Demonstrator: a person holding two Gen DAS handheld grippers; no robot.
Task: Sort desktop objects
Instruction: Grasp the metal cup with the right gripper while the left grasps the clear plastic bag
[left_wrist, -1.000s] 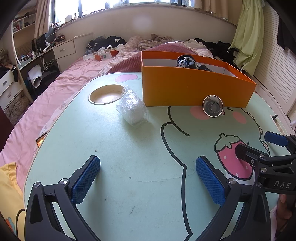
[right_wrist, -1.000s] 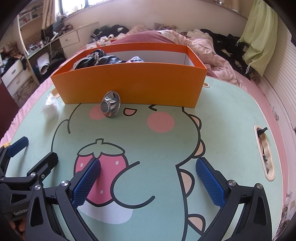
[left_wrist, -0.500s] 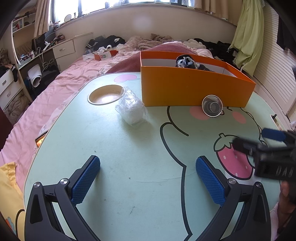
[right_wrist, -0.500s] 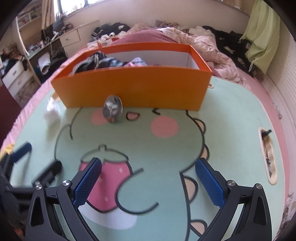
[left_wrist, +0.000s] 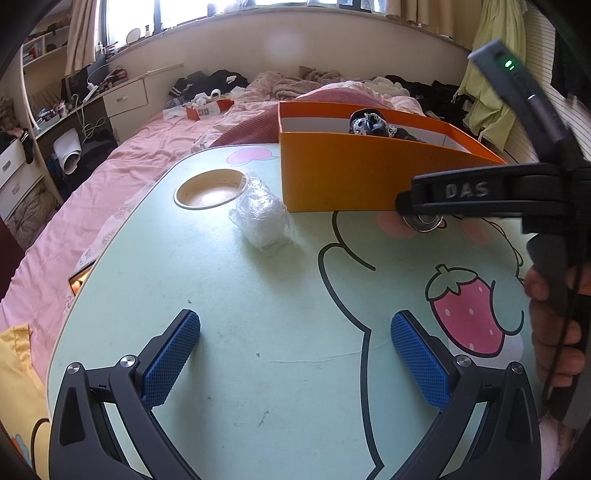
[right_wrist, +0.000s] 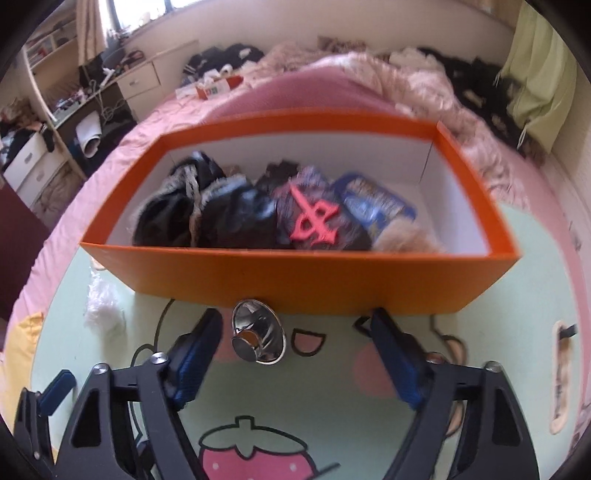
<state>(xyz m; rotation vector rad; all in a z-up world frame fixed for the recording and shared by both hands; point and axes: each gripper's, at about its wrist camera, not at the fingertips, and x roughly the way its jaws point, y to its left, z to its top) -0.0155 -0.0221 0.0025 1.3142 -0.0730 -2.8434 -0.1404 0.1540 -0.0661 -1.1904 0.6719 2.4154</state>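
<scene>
Two grippers are in your hands over the mint-green desk (left_wrist: 258, 295). Your left gripper (left_wrist: 295, 360) sits nearest you, jaws spread wide with nothing between the blue pads, above a bare stretch of desk with open room ahead of it. Your right gripper (right_wrist: 295, 354) is also spread wide, and the shiny metal cup (right_wrist: 258, 341) lies on its side between the fingers, nearer the left pad; the frame is blurred, so it looks untouched, though I can't be sure. From the left wrist view your right gripper crosses in from the right with raised letters "DAS" on its arm, a green light on the bar above it, and your right hand (left_wrist: 554, 325) curled round the handle.

Beyond the left gripper, a crumpled clear plastic bag (left_wrist: 264, 218) rests on the desk just beside the round cup recess (left_wrist: 208, 188) near the far left edge, and close to the left front corner of the orange box (right_wrist: 295, 273). The metal cup lies just in front of that box's near wall. Inside the box you have dark clothing, a piece with a red emblem and a blue packet whose print is too blurred to read. A slot-shaped recess (right_wrist: 561, 373) sits near the desk's right edge. Past the desk is the pink bed (left_wrist: 122, 177).
</scene>
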